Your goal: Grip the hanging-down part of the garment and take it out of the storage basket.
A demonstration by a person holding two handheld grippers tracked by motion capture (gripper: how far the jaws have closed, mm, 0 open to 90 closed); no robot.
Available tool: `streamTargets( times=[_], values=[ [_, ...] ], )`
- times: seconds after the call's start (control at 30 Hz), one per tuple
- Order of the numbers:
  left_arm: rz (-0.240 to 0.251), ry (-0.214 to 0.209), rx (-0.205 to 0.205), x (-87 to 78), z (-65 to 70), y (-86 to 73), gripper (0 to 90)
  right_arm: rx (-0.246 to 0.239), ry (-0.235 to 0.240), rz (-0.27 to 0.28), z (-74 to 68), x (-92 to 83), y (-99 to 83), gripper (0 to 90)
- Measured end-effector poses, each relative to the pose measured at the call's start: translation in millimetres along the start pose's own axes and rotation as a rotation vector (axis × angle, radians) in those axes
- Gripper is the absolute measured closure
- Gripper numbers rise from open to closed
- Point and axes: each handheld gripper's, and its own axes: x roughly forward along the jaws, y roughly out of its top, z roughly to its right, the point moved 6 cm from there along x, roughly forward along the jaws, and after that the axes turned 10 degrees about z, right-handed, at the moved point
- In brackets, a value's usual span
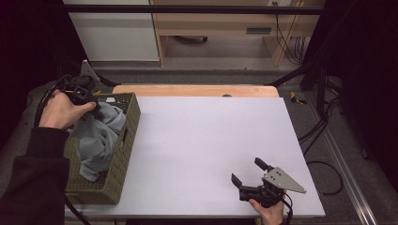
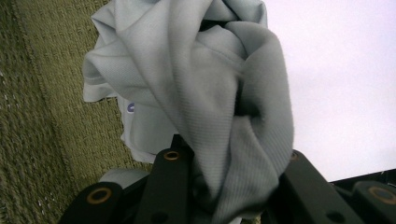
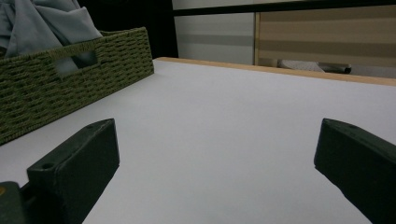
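Note:
A grey cloth garment (image 1: 96, 138) lies bunched in an olive woven basket (image 1: 126, 140) at the table's left side. My left gripper (image 1: 96, 110) is over the basket's far end, shut on a fold of the grey cloth (image 2: 219, 116), which drapes up between its two black jaws. Near the table's front right edge my right gripper (image 1: 248, 171) rests low, open, with nothing between its jaws. From the right gripper (image 3: 215, 154) view the basket (image 3: 56, 88) sits off to the left with the cloth (image 3: 42, 23) heaped above its rim.
The white table top (image 1: 211, 140) spreads from the basket to the right edge. A wooden strip (image 1: 197, 90) runs along the far edge. Beyond it stand a white cabinet (image 1: 117, 33) and a wooden shelf unit (image 1: 225, 23). Cables (image 1: 324, 122) trail on the floor at the right.

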Motion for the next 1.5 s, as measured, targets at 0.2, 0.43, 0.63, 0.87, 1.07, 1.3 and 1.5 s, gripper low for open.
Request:
streamTargets(
  times=[0.2, 0.43, 0.63, 0.87, 1.07, 1.3, 1.5],
  values=[
    [0.002, -0.002, -0.006, -2.2, 2.3, 0.2, 74.6, 0.000, 0.001, -0.002, 0.3, -0.3, 0.0, 0.3],
    [0.013, 0.004, 0.006, -8.2, 2.7, 2.1, 74.5, -0.001, 0.002, -0.005, 0.8, -0.3, -0.6, 0.3],
    [0.032, 0.007, 0.012, -20.6, 3.1, 2.7, 74.6, 0.002, 0.004, -0.007, 0.3, -0.2, -1.0, 0.3],
    [0.067, 0.008, 0.016, -39.3, 4.4, 4.3, 75.0, 0.009, 0.000, -0.011, -0.7, 0.9, -1.6, 0.3],
    [0.103, 0.021, 0.026, -59.4, 6.3, 6.9, 76.6, 0.006, 0.009, -0.009, 0.1, 0.7, -1.8, 0.3],
    [0.149, 0.030, 0.033, -82.1, 10.7, 8.2, 79.0, 0.004, 0.011, -0.012, 0.0, 1.3, -2.0, 0.3],
    [0.162, 0.038, 0.032, -97.3, 10.4, 6.4, 79.7, 0.008, 0.016, -0.011, -1.8, 2.0, -0.9, 0.4]
  ],
)
